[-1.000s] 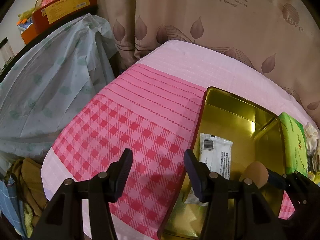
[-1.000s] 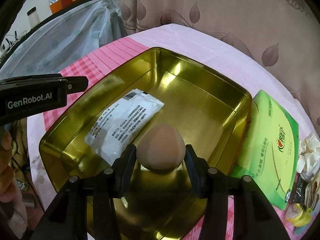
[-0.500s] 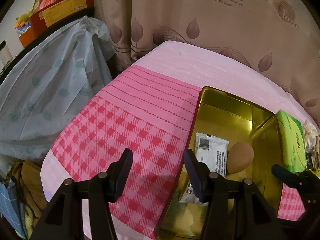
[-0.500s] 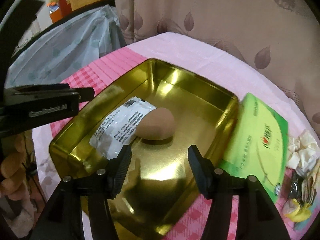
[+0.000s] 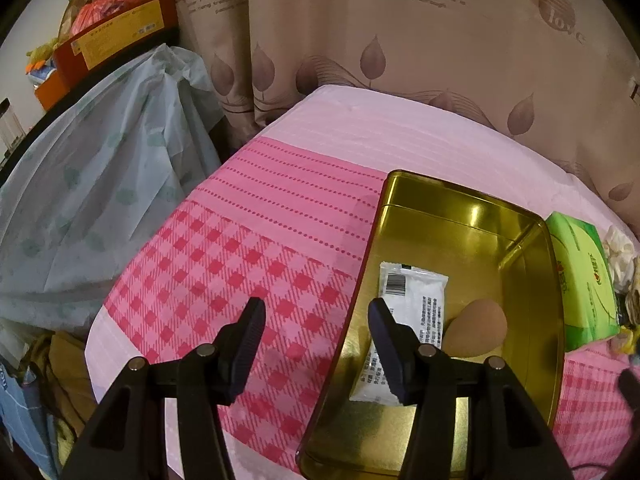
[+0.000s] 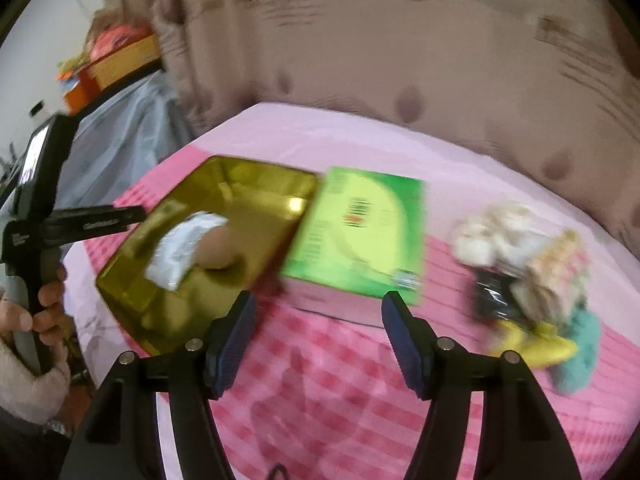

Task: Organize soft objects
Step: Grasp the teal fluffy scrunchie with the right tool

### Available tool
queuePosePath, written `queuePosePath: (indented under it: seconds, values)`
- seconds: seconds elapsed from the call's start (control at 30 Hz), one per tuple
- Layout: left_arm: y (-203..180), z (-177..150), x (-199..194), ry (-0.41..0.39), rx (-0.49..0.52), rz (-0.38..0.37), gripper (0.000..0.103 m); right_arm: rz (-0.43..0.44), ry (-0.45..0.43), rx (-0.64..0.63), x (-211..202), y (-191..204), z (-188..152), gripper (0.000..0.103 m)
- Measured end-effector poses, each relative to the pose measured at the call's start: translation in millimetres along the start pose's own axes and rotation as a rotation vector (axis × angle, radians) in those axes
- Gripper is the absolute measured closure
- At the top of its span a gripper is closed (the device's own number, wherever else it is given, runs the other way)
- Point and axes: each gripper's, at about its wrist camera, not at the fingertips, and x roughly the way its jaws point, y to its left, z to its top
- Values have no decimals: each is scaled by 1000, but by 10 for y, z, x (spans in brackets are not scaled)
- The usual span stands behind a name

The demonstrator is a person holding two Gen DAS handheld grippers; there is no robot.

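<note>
Right tool [image 6: 316, 336] empty, jaws opening. Left tool [image 5: 316, 340] apart, empty. Next: approach blurred pile [image 6: 528, 256], probably plush; centre jaws, carry to gold tin [image 6: 132, 296].

left gripper [image 5: 316, 322]: wide apart, empty; gold tin [image 5: 460, 208]: white packet [image 5: 416, 300], tan sponge [image 5: 478, 326] inside; green pack [image 5: 582, 276] beside

Curtain [image 5: 440, 40]: "feelin", "love" readable. White packet [image 5: 412, 304]: barcode, print too small.
</note>
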Motion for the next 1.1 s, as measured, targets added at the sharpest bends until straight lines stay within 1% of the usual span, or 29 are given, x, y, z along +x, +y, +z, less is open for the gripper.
queuePosePath:
  seconds: [0.1,0.27,0.4,0.47,0.57,0.67,0.77,0.93,1.1]
  values:
    - [-20,-6,-9,-6,7,3,48,-73,-14,65,-154,-421,-119,39]
    - [-89,-19,-15,-9,29,11,48,-208,-1,175,-314,-1084,-361,39]
    - [-137,-25,-42,-17,44,11,48,-282,18,247,-387,-1513,-579,39]
    - [-167,-29,-70,-26,53,10,48,-304,31,274,-379,-1703,-683,39]
    - [-238,-42,-118,-34,68,5,48,-324,44,296,-308,-1863,-779,39]
    - [-324,-58,-181,-47,93,5,48,-329,51,322,-204,-2016,-852,33]
    - [-457,-84,-257,-56,131,-5,48,-321,49,332,-109,-2128,-868,33]
    - [-754,-176,-383,-58,203,-54,48,-302,42,347,48,-2277,-821,32]
    - [-1145,-277,-492,-58,273,-106,48,-298,29,334,192,-2342,-751,30]
